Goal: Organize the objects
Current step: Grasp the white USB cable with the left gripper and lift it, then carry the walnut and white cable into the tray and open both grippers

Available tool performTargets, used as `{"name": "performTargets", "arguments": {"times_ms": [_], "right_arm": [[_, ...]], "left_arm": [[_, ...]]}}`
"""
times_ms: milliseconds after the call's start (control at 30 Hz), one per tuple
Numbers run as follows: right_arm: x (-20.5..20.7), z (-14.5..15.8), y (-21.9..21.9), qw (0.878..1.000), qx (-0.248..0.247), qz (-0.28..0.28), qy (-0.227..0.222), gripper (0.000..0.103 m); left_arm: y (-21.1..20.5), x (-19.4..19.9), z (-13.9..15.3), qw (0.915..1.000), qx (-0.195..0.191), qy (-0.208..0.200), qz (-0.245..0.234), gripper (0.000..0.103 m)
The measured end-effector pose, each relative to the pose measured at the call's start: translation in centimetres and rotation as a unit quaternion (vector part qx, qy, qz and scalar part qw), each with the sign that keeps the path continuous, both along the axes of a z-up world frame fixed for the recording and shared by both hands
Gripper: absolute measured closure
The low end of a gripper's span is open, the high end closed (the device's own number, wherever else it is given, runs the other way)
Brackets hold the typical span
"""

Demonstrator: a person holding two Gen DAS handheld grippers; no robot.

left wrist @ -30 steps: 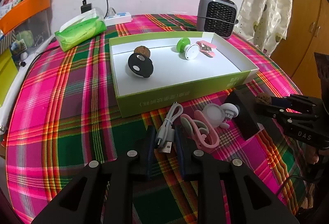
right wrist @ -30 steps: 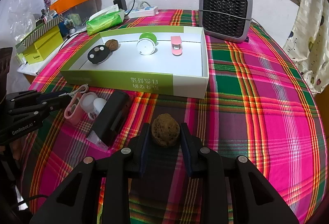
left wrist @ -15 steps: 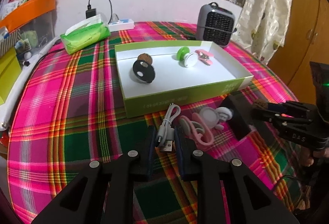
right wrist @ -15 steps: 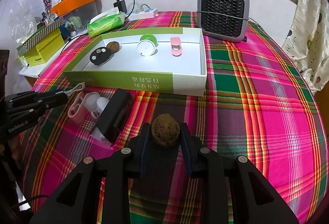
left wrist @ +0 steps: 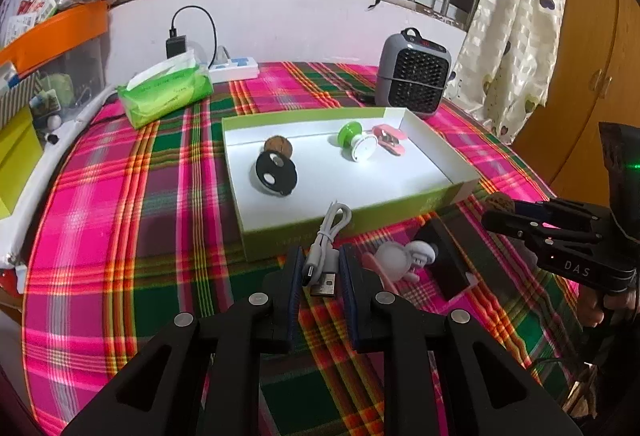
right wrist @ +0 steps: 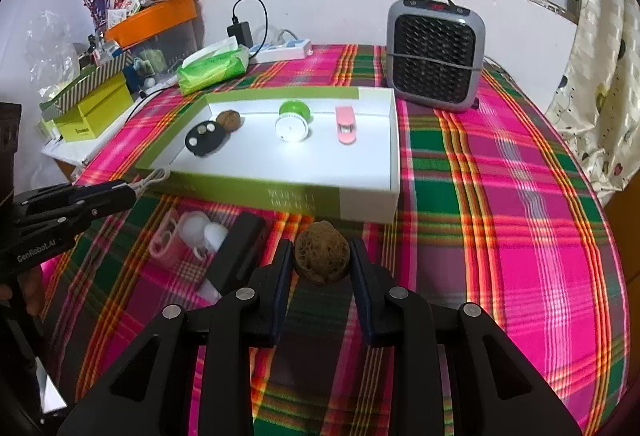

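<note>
Tabletop (right wrist: 500, 196) under pink plaid cloth carries a green-and-white cardboard tray (right wrist: 366, 202) already holding four small items. Right tool (right wrist: 321, 268) grips a brown wrinkled walnut (right wrist: 322, 256); left tool (left wrist: 320, 272) grips a white coiled USB cable (left wrist: 326, 240). Both, I judge, await the tray, as do a black box and pink clip outside.

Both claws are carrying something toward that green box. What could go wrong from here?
The walnut is round and pinched only at its sides by the right gripper, so it might roll out. The cable dangles loose from the left gripper and its loop could catch on the box wall. The two grippers are close together and might bump.
</note>
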State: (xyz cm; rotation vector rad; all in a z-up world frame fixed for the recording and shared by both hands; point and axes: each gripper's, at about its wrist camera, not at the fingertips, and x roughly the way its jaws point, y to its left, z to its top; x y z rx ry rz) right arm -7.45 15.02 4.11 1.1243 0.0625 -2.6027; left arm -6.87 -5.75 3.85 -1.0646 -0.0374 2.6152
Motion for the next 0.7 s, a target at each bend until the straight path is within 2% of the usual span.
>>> {"name": "performTargets", "arguments": {"times_ms": [400,700], "right_arm": [[-2.7,1.5,-0.5,1.000,-0.004,0.010,0.011,0.073],[-5.8,1.6,-1.1,1.000,-0.004,0.021,0.002,0.073]], "left_arm": [[0.8,-2.7,1.1,1.0000,0.001,0.007,-0.007,0.086],[1.3,-6.0,0.6,1.0000,-0.006,-0.005,-0.007,0.086]]}}
